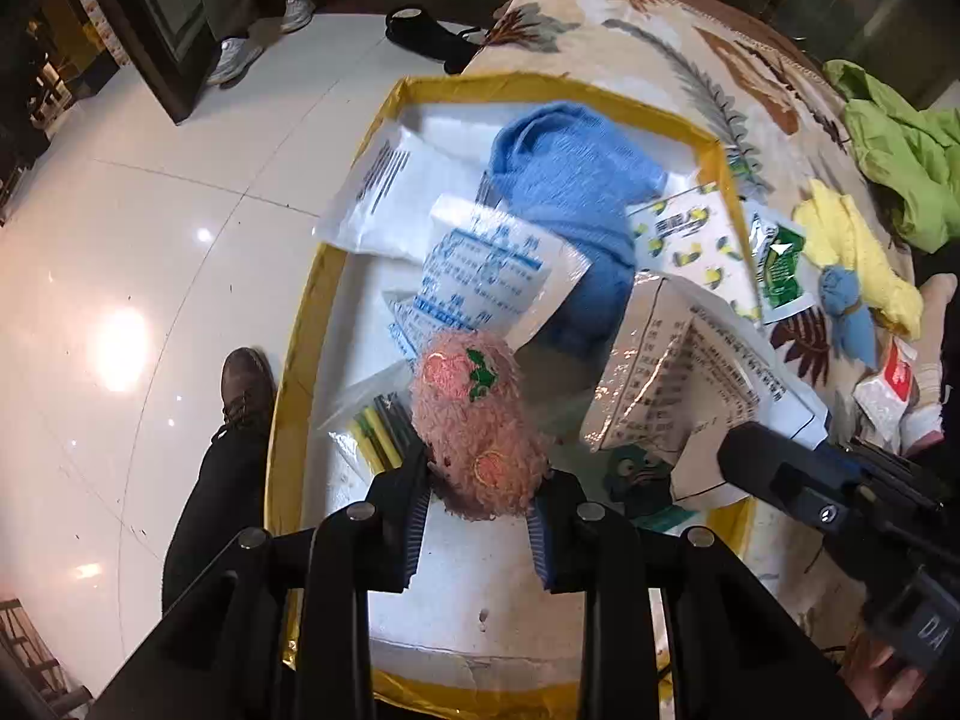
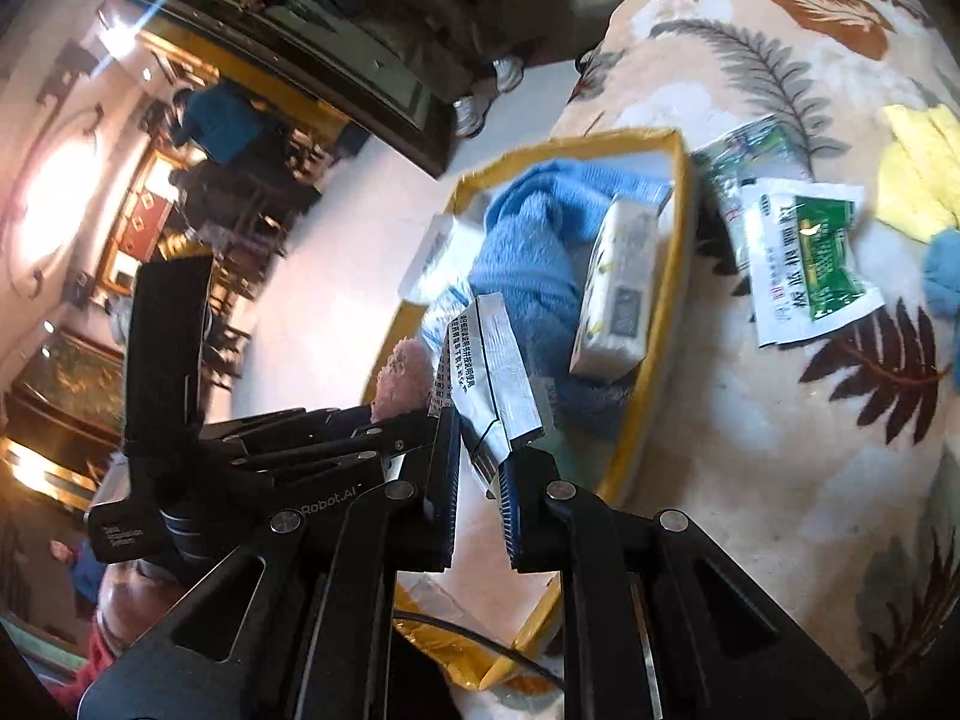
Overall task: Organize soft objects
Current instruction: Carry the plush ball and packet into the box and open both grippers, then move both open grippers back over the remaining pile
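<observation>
1. Two grippers over yellow-rimmed box [image 1: 714,141] on leaf-patterned blanket [image 2: 780,480].
2. Left gripper [image 1: 480,504] fingers clamp pink plush toy [image 1: 474,426] above box.
3. Right gripper [image 2: 480,468] fingers pinch silver packet [image 2: 492,372] beside blue towel [image 1: 564,180].

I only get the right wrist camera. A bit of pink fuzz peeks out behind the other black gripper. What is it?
Observer: A pink plush toy, pinched between the fingers of the left gripper over the yellow-edged box.
Operator: Does it have any markings?
Observer: Yes, a green embroidered leaf sits on its upper part.
Operator: Anything else on it?
Observer: Round orange-pink patches, one by the leaf and one nearer the fingers.
Operator: What lies beside it in the box?
Observer: A clear bag of yellow and dark sticks, just left of the toy in the left wrist view.
</observation>
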Demonstrator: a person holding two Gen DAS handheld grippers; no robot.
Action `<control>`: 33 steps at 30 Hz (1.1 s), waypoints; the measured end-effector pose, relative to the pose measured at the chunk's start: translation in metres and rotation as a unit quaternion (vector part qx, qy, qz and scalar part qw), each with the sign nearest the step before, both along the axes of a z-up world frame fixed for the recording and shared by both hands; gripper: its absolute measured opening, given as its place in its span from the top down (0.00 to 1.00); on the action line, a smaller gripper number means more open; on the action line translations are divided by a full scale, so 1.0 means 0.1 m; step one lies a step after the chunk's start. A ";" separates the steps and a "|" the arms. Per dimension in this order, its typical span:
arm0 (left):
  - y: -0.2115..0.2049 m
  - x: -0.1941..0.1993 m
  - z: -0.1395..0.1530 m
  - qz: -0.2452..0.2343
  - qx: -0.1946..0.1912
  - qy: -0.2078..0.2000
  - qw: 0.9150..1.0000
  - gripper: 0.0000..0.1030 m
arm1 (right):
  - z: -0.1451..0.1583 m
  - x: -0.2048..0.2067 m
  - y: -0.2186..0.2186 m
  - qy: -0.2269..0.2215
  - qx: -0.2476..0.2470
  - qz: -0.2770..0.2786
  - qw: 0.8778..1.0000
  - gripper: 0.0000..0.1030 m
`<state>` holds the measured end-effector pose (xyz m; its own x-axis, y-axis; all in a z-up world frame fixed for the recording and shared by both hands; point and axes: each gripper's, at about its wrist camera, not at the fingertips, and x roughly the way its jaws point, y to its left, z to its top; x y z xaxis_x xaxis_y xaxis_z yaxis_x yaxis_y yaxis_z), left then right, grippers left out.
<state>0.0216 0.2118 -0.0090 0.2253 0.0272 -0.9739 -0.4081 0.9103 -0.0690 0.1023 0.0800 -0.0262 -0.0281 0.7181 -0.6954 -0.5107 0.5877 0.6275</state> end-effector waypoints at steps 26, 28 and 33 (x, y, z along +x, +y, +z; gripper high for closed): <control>0.13 -0.06 0.09 0.067 -0.001 -0.014 0.998 0.28 | -0.04 0.04 0.03 0.006 -0.016 -0.018 1.000 0.51; 0.13 -0.07 0.12 0.067 -0.004 -0.019 0.998 0.28 | -0.04 0.03 -0.05 0.019 -0.004 -0.028 0.999 0.51; 0.00 -0.07 0.17 0.057 -0.011 -0.023 0.998 0.28 | -0.03 0.02 -0.21 0.017 -0.002 -0.040 0.999 0.51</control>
